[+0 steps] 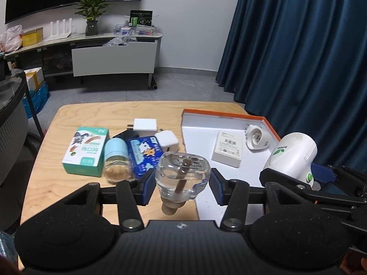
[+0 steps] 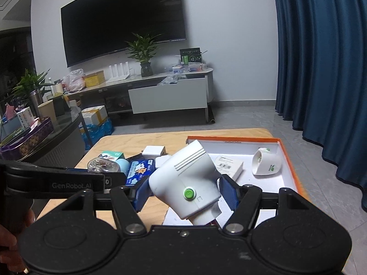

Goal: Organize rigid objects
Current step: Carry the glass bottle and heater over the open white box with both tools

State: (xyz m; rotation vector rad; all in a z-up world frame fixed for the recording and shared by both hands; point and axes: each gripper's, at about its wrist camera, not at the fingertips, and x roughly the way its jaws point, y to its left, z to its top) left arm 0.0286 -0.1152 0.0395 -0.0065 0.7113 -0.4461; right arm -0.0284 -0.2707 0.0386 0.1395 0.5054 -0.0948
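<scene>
Our left gripper [image 1: 182, 184] holds its pads clamped on a clear liquid bottle [image 1: 182, 176], lifted above the wooden table [image 1: 48, 178] near the clutter. Our right gripper [image 2: 183, 193] is closed around a white plug-in device [image 2: 183, 183], over the near edge of the orange-rimmed tray [image 2: 291, 169], where a second white device [image 2: 266, 163] and a white box [image 2: 228, 166] lie.

Clear glossy bottle [image 1: 182, 176] (cork-like stopper), pale wood-grain table [image 1: 68, 114].
</scene>
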